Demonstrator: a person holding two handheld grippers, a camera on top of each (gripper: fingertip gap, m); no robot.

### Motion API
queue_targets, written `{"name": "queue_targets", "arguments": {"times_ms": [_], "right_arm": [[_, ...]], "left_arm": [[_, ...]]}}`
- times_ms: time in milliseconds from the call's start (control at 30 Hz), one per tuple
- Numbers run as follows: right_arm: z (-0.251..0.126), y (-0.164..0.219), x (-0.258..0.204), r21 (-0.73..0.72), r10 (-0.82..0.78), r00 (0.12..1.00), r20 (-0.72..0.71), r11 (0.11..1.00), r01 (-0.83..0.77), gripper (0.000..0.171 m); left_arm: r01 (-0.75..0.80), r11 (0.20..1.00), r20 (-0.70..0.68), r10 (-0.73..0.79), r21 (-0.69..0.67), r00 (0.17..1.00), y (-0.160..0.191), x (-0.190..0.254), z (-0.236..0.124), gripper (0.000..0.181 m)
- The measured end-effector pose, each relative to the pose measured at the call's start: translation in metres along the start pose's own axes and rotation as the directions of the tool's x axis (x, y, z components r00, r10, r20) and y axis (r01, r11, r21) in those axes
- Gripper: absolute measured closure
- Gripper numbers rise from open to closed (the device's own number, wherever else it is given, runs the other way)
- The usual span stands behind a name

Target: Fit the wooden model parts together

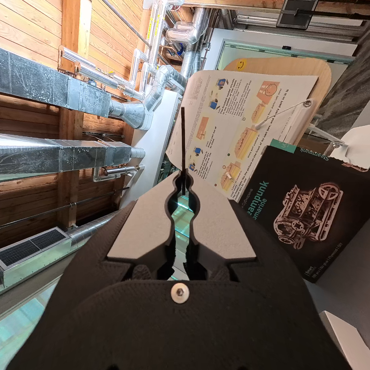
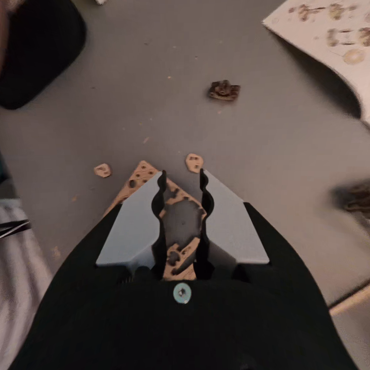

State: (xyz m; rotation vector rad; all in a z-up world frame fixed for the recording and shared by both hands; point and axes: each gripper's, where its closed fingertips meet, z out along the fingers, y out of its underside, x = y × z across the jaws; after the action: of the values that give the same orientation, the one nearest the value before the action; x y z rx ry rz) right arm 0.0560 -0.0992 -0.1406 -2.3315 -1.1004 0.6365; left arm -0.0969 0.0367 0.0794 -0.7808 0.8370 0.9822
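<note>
My left gripper (image 1: 183, 174) is shut on a thin flat wooden part (image 1: 182, 140), seen edge-on as a dark strip that sticks up past the fingertips; it is raised off the table and tilted toward the ceiling. My right gripper (image 2: 182, 173) is open and empty, pointing down at the grey table (image 2: 140, 100). Under it lies a wooden sheet (image 2: 143, 176) with punched-out holes, showing between and left of the fingers. Two small tan wooden pieces lie by the fingertips, one to the left (image 2: 102, 170) and one to the right (image 2: 193, 161). A small dark assembled part (image 2: 224, 91) lies farther off.
In the left wrist view the dark kit box (image 1: 300, 210) stands at right, with a printed instruction sheet (image 1: 230, 128) behind it. In the right wrist view a booklet (image 2: 330, 40) lies at top right, a black object (image 2: 36, 52) at top left, and a blurred dark object (image 2: 354, 198) at right. My right fingertips sit around 30 centimeters from my left ones.
</note>
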Motion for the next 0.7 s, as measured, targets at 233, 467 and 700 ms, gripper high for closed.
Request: {"name": "queue_targets", "arguments": {"times_ms": [233,467,700], "right_arm": [[0.018,0.006,0.013,0.04,-0.045,0.982,-0.182,0.998,0.054,0.137],[0.027,0.001,0.015,-0.009,-0.184,0.978,-0.1,0.983,0.184,0.157],[0.029,0.0,0.012,-0.024,-0.615,0.742,0.268,0.765,0.643,0.157]], "left_arm": [[0.027,1.0,-0.006,-0.027,0.011,1.0,-0.006,-0.005,-0.001,0.181],[0.021,1.0,-0.021,-0.021,0.011,1.0,-0.006,-0.001,0.0,0.181],[0.0,1.0,-0.084,0.002,0.028,0.996,-0.012,0.019,-0.001,0.181]]}}
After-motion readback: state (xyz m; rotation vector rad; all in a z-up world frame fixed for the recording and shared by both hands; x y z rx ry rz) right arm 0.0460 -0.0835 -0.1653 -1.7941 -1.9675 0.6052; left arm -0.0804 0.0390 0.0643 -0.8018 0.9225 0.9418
